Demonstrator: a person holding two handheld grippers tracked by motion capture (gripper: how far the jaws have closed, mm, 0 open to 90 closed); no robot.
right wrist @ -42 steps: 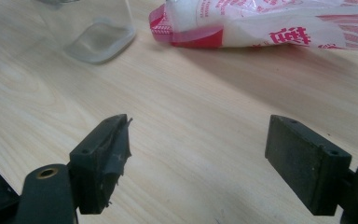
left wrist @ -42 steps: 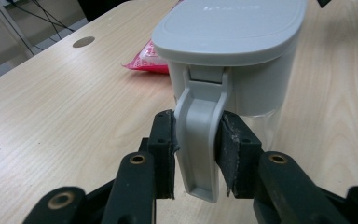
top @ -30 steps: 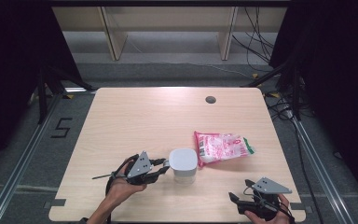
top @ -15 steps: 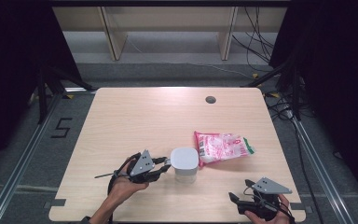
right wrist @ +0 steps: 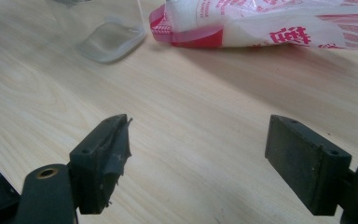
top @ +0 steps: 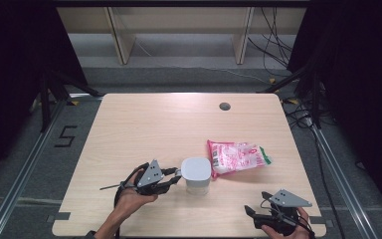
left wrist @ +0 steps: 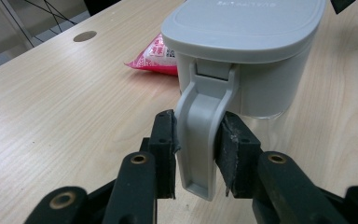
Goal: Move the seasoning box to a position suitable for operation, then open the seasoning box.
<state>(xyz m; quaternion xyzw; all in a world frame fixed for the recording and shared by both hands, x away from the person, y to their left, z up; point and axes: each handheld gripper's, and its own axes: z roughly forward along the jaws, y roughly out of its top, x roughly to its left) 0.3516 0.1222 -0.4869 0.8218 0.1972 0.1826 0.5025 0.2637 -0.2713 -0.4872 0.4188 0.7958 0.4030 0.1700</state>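
Observation:
A clear container with a grey lid stands on the wooden table near the front. Its grey side latch hangs down, and my left gripper is shut on that latch, with a jaw pad on each side. From above, the left gripper reaches the container from its left. A pink and white snack bag lies just right of the container. My right gripper rests open at the front right, its jaws wide apart over bare wood; the bag and the container's base lie ahead.
A round cable hole sits at the table's far right. Metal rails run along both sides of the table, and cables lie on the floor to the right. Shelving legs stand behind the table.
The left hand and gripper have edged slightly toward the container; the right gripper has stayed still.

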